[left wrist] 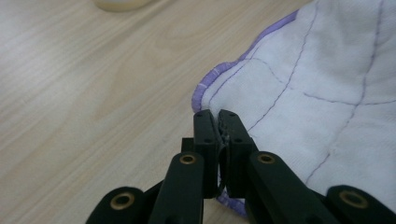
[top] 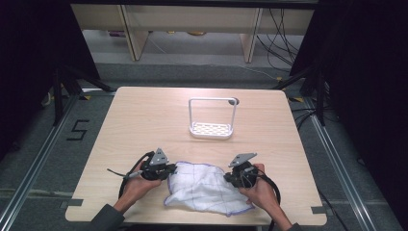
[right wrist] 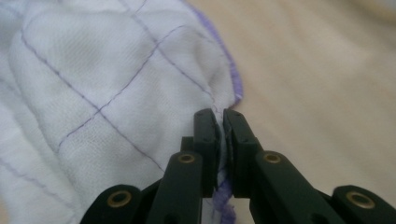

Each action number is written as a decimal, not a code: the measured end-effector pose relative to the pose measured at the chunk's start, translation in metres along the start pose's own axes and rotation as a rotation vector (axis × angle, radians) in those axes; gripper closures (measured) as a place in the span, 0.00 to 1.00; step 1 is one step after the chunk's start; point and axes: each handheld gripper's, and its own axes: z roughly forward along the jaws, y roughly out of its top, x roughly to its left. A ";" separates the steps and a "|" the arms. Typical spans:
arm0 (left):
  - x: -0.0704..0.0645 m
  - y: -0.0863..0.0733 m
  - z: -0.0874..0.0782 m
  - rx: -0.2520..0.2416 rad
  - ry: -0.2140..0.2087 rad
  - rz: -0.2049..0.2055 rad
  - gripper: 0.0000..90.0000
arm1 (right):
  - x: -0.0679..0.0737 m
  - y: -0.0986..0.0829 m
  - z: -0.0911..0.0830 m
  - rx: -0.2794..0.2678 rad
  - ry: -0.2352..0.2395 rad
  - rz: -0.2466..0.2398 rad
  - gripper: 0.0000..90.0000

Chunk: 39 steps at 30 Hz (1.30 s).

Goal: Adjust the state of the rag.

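Note:
A white cloth (top: 204,187) with purple stitched lines and a purple hem lies spread on the near part of the wooden table. My left gripper (top: 169,169) is at the cloth's left far corner, shut on the hem of the cloth (left wrist: 299,107); in the left gripper view my left gripper (left wrist: 217,115) has its jaws pinching the edge. My right gripper (top: 230,177) is at the right edge, shut on the cloth (right wrist: 107,93); in the right gripper view my right gripper (right wrist: 219,114) has fabric pressed between the jaws.
A white wire rack (top: 211,119) with a perforated base stands upright past the middle of the table (top: 144,120). A dark round hole (top: 233,102) sits behind it. A hand holds each gripper at the near edge.

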 end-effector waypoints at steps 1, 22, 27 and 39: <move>0.000 0.001 -0.002 -0.011 0.000 -0.008 0.96 | -0.004 0.003 -0.004 -0.030 -0.024 -0.003 0.94; 0.029 0.008 0.016 -0.054 0.125 -0.083 0.67 | -0.033 0.026 0.003 0.010 -0.166 0.017 0.72; 0.034 0.008 0.010 -0.049 0.150 -0.164 0.44 | -0.046 0.027 -0.007 -0.050 -0.166 0.114 0.58; -0.019 0.007 -0.007 -0.015 0.008 -0.158 0.34 | -0.076 0.049 0.028 -0.003 -0.102 0.139 0.52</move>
